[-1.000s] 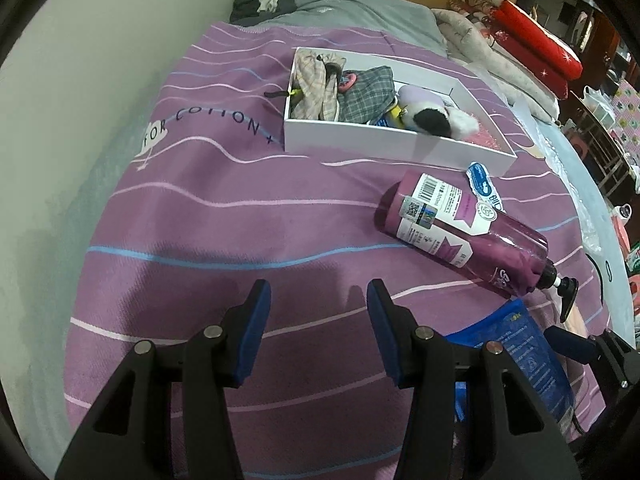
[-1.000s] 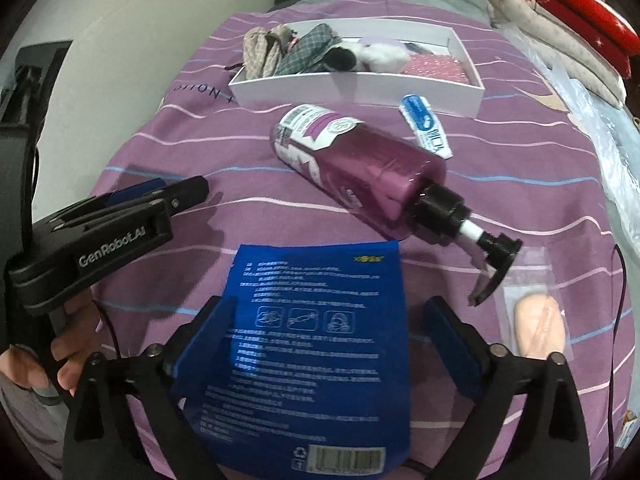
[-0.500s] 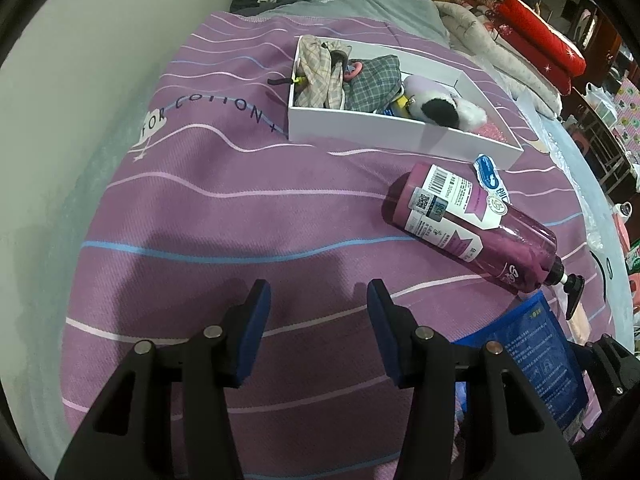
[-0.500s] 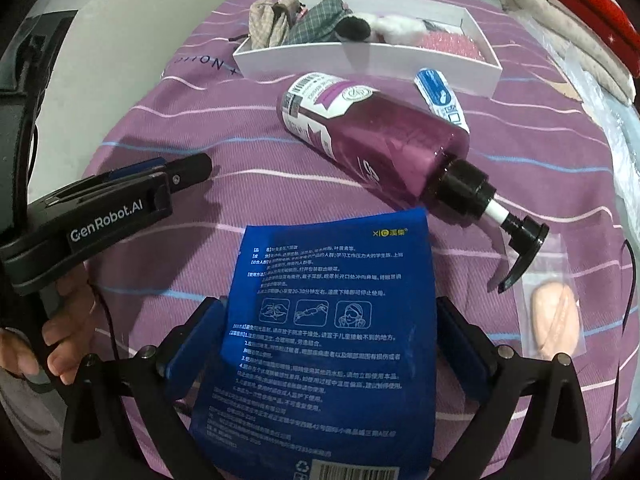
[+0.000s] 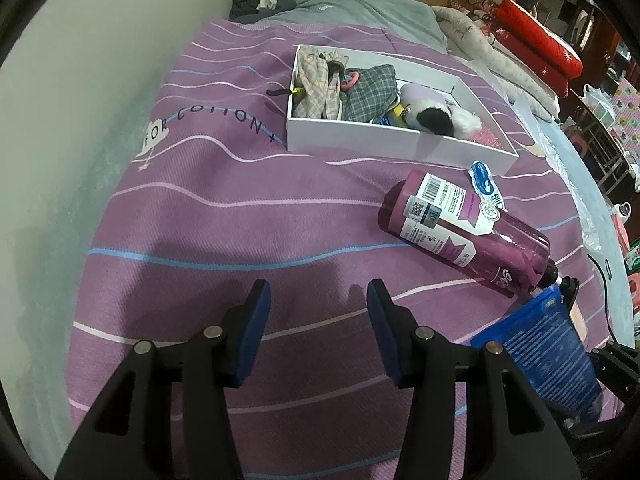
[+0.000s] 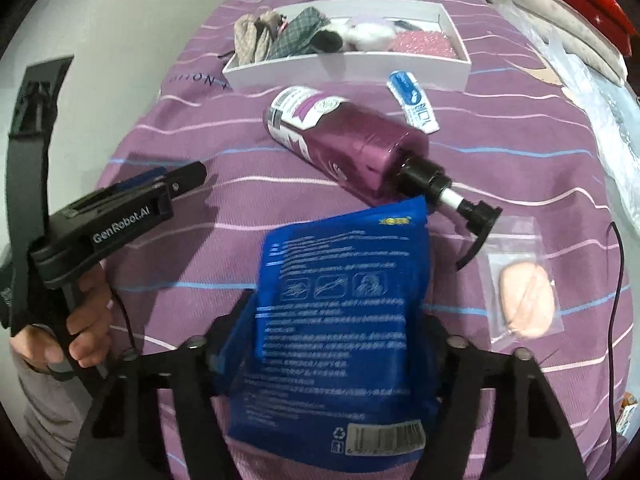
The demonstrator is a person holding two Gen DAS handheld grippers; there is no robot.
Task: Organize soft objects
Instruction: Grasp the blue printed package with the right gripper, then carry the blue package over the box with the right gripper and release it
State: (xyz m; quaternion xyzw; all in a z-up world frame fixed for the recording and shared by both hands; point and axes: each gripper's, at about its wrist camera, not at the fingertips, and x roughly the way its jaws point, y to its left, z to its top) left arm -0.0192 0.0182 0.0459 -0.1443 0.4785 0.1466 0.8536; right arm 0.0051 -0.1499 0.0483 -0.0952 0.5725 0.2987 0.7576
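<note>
- Blue pouch [image 6: 340, 320] gripped between the right tongs [image 6: 340, 332], jaws closing on its two long edges; long axis running away from the camera toward the purple pump bottle [image 6: 352, 152], top edge just short of the bottle's neck, barcode end nearest the camera.
- Pouch bowed and lifted at its far corner; near end cut off by the tongs' frame, small print too fine to read.
- Left tongs [image 5: 318, 332] spread apart over bare purple bedspread [image 5: 240, 220], nothing between them, well left of the bottle.
- Bottle lying on its side, pump pointing toward the pouch, base toward the white box [image 5: 400, 140].
- Box beyond the bottle, filled with plaid cloths and a black-and-white plush toy [image 5: 436, 116].
- Right view only: a bagged peach sponge [image 6: 526, 300] right of the pump, a hand [image 6: 80, 320] on the left tongs' handle.
- Left view: only a corner of the pouch [image 5: 540, 352], the rest hidden behind the tongs.
</note>
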